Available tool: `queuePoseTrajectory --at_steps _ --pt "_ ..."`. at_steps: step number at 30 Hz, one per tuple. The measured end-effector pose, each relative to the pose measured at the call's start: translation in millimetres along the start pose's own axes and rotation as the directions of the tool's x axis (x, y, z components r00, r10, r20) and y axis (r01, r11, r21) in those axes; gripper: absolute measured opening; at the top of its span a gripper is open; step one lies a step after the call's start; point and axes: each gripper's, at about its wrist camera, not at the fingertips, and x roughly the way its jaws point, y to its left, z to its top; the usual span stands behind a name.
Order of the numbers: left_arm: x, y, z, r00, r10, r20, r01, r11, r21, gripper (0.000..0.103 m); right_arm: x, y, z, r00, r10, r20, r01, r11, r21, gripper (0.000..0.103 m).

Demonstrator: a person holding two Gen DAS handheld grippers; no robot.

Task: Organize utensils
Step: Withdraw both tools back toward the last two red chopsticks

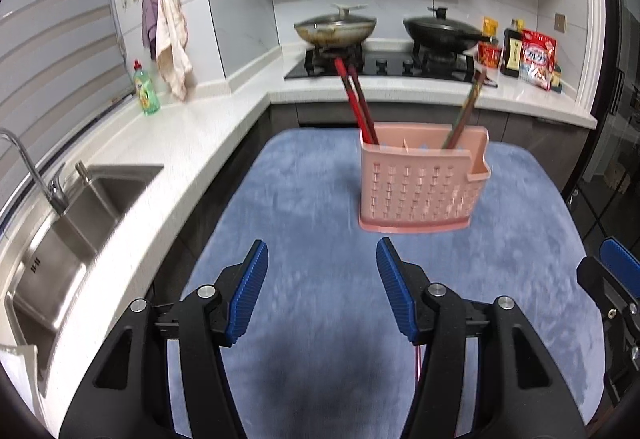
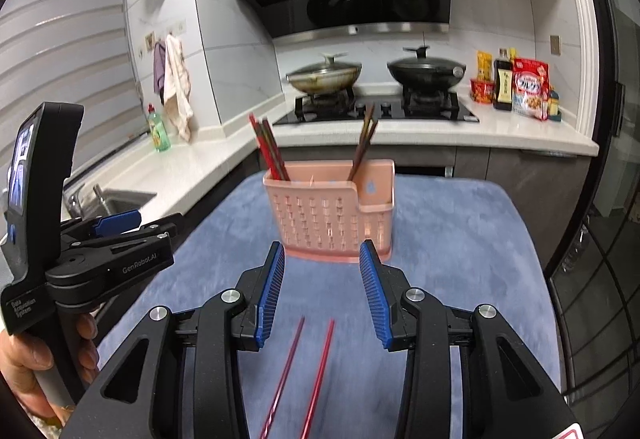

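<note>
Left wrist view: left gripper (image 1: 322, 279) parted wide over blue fleece mat (image 1: 304, 199), gripping nothing; pink perforated plastic utensil holder (image 1: 420, 191) ahead, upright. Right wrist view: right gripper (image 2: 322, 279) parted, empty, above loose red chopstick pair (image 2: 308, 371) lying flat.

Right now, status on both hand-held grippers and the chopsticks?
Left hand-held gripper open, empty. Right hand-held gripper open, empty, over two loose red chopsticks on the mat. Holder upright, chopsticks inside. Nothing in the way.
</note>
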Motion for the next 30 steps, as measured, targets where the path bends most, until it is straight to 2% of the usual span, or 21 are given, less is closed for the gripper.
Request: queuePoseTrajectory --at_steps 9,17,30 --pt "9.5 1.4 -55.5 0.997 0.011 -0.074 -0.011 1.000 0.009 0.054 3.3 -0.1 -66.4 0.993 -0.042 -0.107 0.039 0.999 -0.028 0.039" --pt "19.1 1.0 -105.0 0.991 0.011 -0.135 -0.009 1.000 0.016 0.054 11.5 -3.0 -119.6 0.978 -0.032 -0.206 0.031 0.999 -0.005 0.039" --pt "19.0 -0.7 -153.1 0.982 -0.015 -0.186 0.019 1.000 0.023 0.054 14.6 10.3 -170.6 0.956 -0.010 -0.293 0.012 1.000 0.006 0.039"
